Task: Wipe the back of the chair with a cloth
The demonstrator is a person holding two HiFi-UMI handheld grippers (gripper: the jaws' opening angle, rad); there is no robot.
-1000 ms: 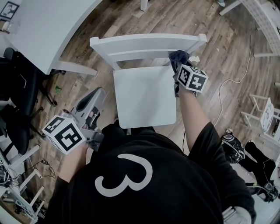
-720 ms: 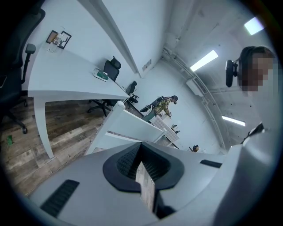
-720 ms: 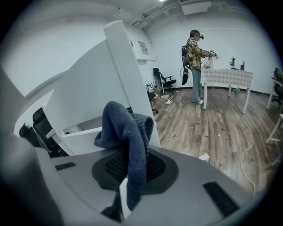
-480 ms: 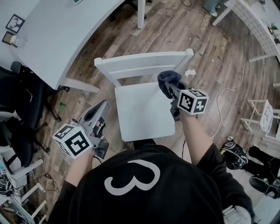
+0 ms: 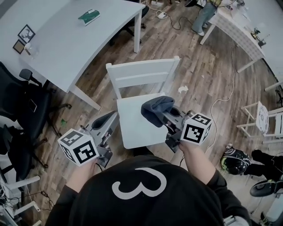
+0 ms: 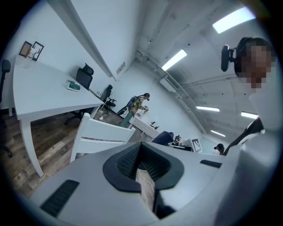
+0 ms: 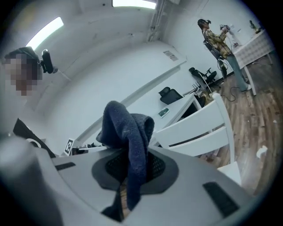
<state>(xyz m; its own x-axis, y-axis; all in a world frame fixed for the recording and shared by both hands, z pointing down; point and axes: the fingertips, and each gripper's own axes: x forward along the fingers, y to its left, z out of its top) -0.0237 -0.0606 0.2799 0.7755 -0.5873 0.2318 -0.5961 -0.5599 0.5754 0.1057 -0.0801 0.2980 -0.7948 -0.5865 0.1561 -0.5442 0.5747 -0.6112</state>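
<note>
The white chair stands in front of me on the wood floor, its slatted back at the far side and its seat nearer. My right gripper hovers over the seat's right half, short of the back, shut on a dark blue cloth. In the right gripper view the cloth hangs out of the gripper with the chair back beyond it. My left gripper is at the seat's left edge, shut and empty. Its own view shows the gripper and the chair back ahead.
A white desk with a green book and picture frames stands far left, black office chairs beside it. A person stands by a table at the back right. A cable and paper scrap lie on the floor.
My right gripper has drawn back from the chair back's right end toward me, carrying the cloth over the seat. The left gripper has shifted up toward the seat's left edge.
</note>
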